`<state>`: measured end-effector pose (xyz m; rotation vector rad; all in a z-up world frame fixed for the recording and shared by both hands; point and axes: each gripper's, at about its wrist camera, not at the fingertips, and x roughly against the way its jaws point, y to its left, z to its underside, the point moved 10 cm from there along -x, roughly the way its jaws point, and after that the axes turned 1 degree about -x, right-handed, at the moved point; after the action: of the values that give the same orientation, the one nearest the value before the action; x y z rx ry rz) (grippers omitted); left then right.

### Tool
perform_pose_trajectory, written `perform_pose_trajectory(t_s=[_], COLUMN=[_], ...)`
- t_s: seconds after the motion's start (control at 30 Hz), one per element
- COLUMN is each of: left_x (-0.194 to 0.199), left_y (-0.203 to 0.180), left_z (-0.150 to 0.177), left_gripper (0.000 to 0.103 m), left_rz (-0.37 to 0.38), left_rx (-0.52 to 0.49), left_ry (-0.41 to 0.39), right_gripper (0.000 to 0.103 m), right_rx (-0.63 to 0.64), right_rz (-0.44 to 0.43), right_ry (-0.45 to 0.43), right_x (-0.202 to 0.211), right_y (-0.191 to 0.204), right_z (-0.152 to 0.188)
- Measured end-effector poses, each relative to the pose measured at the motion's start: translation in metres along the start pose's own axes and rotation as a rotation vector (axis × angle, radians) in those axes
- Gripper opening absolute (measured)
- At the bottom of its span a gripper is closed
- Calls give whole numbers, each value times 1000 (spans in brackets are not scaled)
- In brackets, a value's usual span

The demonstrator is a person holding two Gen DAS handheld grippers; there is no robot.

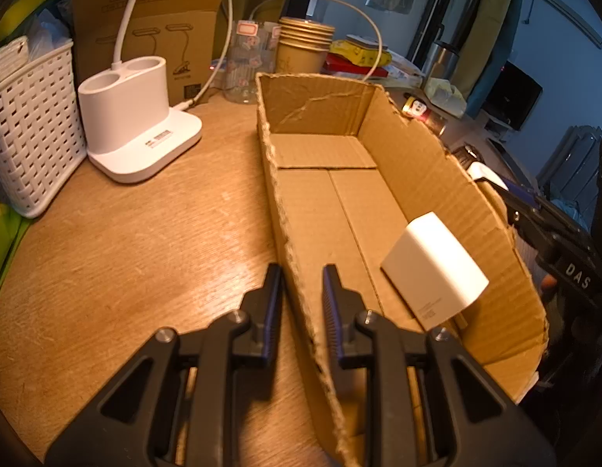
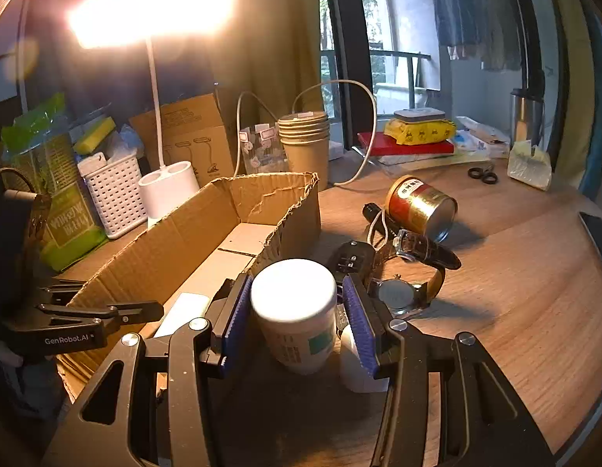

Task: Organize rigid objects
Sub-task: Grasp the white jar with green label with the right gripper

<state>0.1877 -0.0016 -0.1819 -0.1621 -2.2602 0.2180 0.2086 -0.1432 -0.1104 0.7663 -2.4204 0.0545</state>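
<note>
Left wrist view: the left hand-held gripper [image 1: 301, 272] is seen clamped narrow on the near wall of the cardboard box [image 1: 429, 163], 1 finger outside, 1 inside. The box is held steady on the tabletop [image 1: 145, 233], its long axis running away from the camera. 1 white charger block [image 1: 433, 268] is already lying inside, near the right wall. Part of the right hand-held gripper is glimpsed beyond that wall.

Right wrist view: the right hand-held gripper [image 2: 297, 303] is held partly open, its jaws astride a white-lidded jar [image 2: 295, 311]. The jar stands upright on the tabletop just outside the box, directly ahead and between the blue pads [image 2: 236, 311]; whether the pads are pressing yet cannot be told, a slim gap seeming to remain on the right. The box opening lies to the left of the jar. 2 watches [image 2: 402, 292], a dark key fob [image 2: 351, 258] and a tipped red-and-gold can [image 2: 421, 206] are left waiting further right. The right hand is plainly the nearer 1 for the jar.
</note>
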Motion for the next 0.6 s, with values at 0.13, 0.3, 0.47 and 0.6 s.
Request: perform_pose_trajectory(t_s=[0.13, 0.3, 0.47, 0.6], left_x=[0, 0, 0, 0], left_y=[-1, -1, -1, -1], left_z=[0, 0, 1, 0], left_gripper=[23, 23, 23, 23], left_rz=[-1, -1, 0, -1], left_rx=[-1, -1, 0, 0], left_ry=[0, 0, 0, 0], right_gripper=[50, 46, 45, 45], right_rx=[9, 35, 30, 28], right_rz=[4, 27, 40, 52], right_ry=[2, -3, -28, -53], right_x=[0, 0, 4, 14], right_y=[1, 4, 3, 1], right_z=[-1, -2, -5, -11])
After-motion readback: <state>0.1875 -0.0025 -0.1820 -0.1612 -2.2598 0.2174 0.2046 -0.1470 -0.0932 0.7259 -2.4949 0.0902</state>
